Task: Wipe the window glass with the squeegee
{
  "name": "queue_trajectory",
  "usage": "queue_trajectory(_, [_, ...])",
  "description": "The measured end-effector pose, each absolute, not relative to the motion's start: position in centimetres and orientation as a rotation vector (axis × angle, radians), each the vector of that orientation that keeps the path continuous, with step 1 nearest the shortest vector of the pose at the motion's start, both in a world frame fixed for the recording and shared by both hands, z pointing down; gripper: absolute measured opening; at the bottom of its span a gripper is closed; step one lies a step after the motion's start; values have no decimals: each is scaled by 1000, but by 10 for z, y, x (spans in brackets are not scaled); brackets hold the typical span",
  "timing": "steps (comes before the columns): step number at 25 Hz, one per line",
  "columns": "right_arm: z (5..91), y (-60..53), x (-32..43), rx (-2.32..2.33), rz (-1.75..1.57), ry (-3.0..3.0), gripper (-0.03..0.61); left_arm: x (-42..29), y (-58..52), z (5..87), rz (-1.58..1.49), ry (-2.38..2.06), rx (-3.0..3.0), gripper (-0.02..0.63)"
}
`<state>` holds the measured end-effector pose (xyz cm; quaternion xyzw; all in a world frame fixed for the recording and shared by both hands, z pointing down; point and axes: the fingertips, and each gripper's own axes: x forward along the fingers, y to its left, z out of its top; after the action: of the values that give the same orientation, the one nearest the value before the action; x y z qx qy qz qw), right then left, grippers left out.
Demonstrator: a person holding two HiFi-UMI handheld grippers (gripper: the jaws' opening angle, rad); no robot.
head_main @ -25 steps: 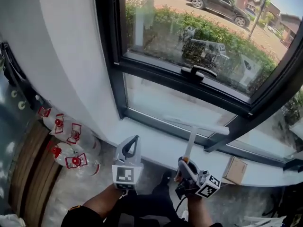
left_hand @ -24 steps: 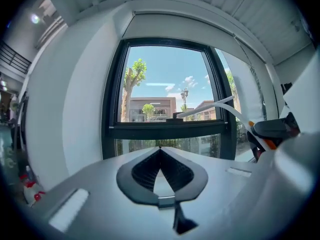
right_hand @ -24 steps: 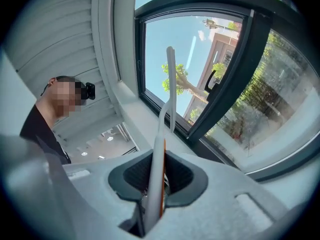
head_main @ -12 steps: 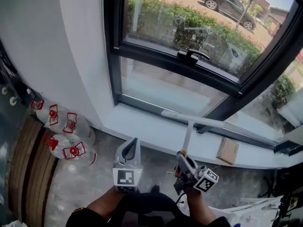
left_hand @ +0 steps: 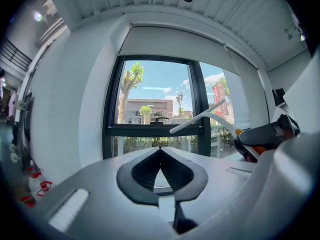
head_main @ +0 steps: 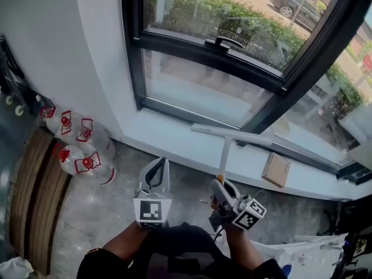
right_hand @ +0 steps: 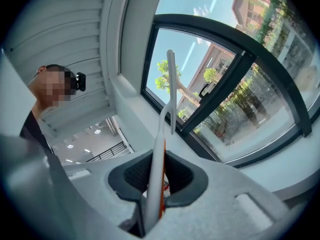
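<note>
Fingers of the right gripper (head_main: 221, 186) clamp the squeegee (head_main: 228, 134) handle; the left gripper (head_main: 158, 166) is closed on nothing.

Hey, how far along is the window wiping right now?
Done: nothing on the window glass shows whether it's wiped. In hand: right gripper shut on the squeegee, blade off the glass, near the sill. To do: wiping the glass; left gripper is shut, empty.

The window (head_main: 203, 92) rises behind the sill (head_main: 168, 138). The squeegee (head_main: 231, 136) reaches over the sill from the right gripper (head_main: 221, 186), which is before the sill, right of the left gripper (head_main: 158, 166). A box (head_main: 275, 170) lies on the sill's right part; bottles (head_main: 81, 153) lie left of the sill
</note>
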<state>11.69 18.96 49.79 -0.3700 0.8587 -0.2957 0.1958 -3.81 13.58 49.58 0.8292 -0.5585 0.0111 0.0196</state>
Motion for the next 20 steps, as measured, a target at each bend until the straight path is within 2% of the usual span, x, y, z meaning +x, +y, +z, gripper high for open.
queue_trajectory(9, [511,258,172,-1037,-856,2373,48,11,211,484,117,-1796,2589,18])
queue_trajectory(20, [530,305,176,-1156,-861,2351,48,-25,248,531,234,-1839,2474,18])
